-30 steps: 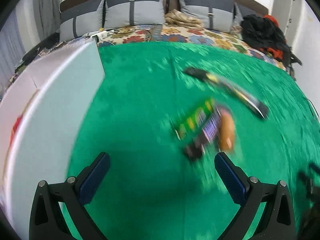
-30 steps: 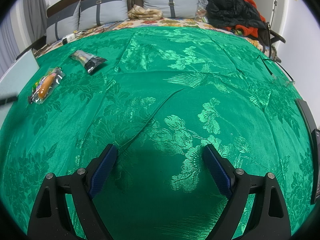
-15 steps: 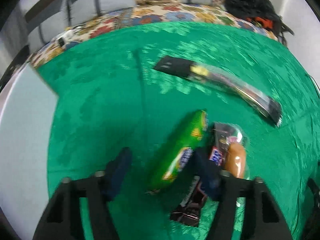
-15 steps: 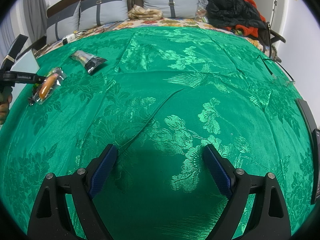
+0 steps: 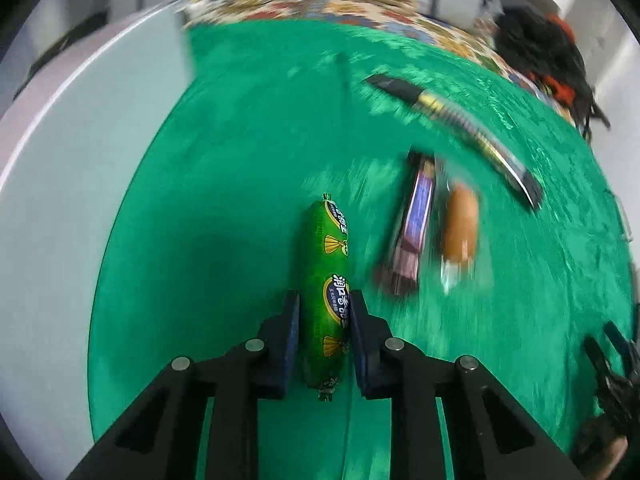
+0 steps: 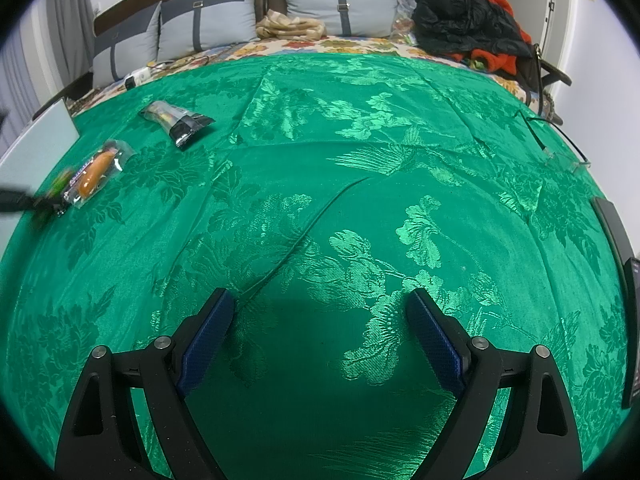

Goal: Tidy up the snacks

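The left gripper (image 5: pixel 323 312) is angled steeply down at lower centre, its jaws just closed and pinching a green sausage stick (image 5: pixel 329 280) above the green bedspread (image 5: pixel 240 160). The right gripper (image 6: pixel 320 332) is held spread and empty at the bottom of its frame.

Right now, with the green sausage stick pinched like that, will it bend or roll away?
Probably not much bending: the green sausage stick looks plump and straight between the left gripper pads, which have just been closing on it. Its round shape would likely roll if dropped on the green bedspread. The shiny wrapper might be slippery.
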